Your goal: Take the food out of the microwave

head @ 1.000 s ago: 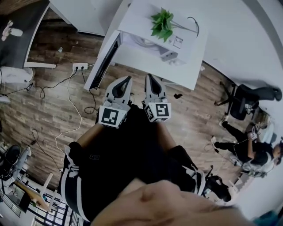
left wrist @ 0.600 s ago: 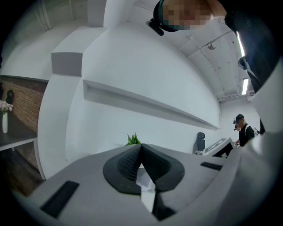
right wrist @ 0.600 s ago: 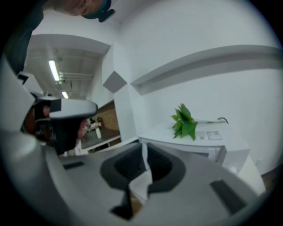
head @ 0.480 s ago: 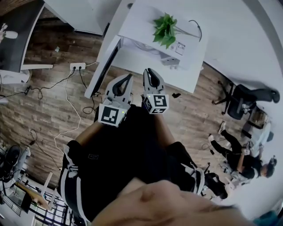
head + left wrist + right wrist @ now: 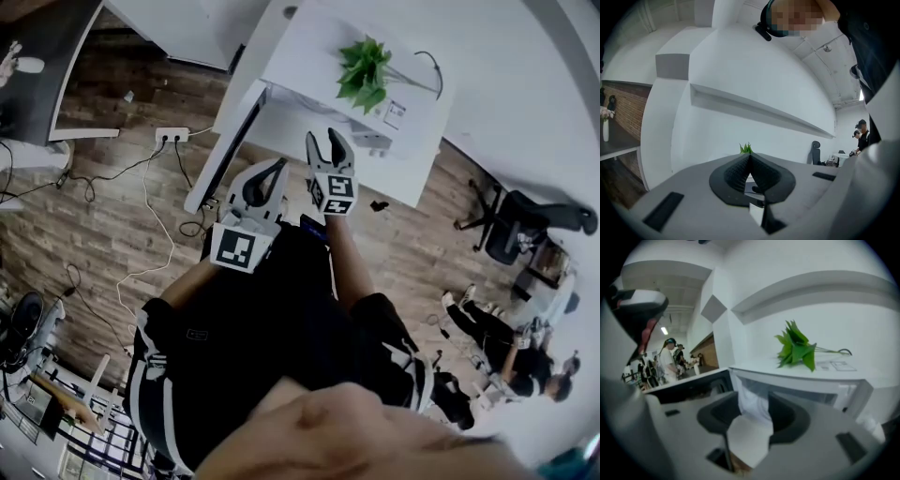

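Microwave (image 5: pixel 323 42) sits toward the back edge of the white table (image 5: pixel 394 178). A green plant (image 5: pixel 367 70) lies on its top. The door (image 5: pixel 223 141) is swung out past the table's left edge, so the cavity mouth faces me.

Right tongs (image 5: pixel 324 141): jaws apart, just been opening, nothing between them. Through the gap, in the right gripper view, I see only the pale inside of the cavity. They point slightly down at the mouth, which I take as lining up to reach in.

Left tongs (image 5: pixel 272 169): jaws together, empty, and level. They sit just beside the right pair, on the door side, and look parked out of the way.

Food: I cannot make it out in any view. My judgement is that it is inside the cavity and not yet taken out.

Room to move:
- The open door closes off the left side.
- The cavity's top lip sits low under the plant.
- The table's front edge and right corner are bare, so a straight approach from the front looks best.
- The bare front strip looks like a fair place to set things down.
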A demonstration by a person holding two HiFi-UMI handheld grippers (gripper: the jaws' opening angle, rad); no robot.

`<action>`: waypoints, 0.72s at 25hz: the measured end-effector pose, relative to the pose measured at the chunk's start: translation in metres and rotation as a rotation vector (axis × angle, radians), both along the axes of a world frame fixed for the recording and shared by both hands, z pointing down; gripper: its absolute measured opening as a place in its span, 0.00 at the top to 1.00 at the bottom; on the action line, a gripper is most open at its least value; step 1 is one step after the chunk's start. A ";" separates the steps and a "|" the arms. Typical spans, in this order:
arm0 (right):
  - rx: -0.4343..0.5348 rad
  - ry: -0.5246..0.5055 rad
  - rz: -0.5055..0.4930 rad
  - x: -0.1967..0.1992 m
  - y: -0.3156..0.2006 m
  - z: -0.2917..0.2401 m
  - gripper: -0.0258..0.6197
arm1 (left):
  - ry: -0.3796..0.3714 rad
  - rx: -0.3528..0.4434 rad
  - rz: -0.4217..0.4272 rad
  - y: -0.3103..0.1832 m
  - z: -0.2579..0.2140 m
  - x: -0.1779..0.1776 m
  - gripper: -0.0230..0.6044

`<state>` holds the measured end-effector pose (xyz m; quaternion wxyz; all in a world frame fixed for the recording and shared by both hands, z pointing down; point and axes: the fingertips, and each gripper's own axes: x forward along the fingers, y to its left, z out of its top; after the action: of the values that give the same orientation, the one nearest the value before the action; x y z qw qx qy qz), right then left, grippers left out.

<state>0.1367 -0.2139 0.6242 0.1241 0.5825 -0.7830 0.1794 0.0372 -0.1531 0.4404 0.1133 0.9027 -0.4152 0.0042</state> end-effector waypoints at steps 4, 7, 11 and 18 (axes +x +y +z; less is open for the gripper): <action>-0.024 0.005 0.006 0.005 -0.019 0.022 0.61 | 0.007 -0.007 -0.002 -0.009 0.001 0.003 0.92; -0.016 0.034 0.012 0.009 -0.034 0.040 0.60 | 0.003 -0.017 -0.005 -0.015 0.002 0.004 0.91; -0.043 0.059 0.014 0.015 -0.051 0.072 0.57 | 0.001 -0.038 -0.007 -0.022 0.007 0.007 0.92; -0.071 0.063 0.003 0.026 -0.078 0.111 0.53 | -0.003 -0.060 -0.013 -0.037 0.014 0.009 0.91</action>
<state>0.1630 -0.2923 0.7350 0.1691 0.5843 -0.7709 0.1888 0.0466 -0.1902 0.4542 0.1397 0.8961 -0.4209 0.0173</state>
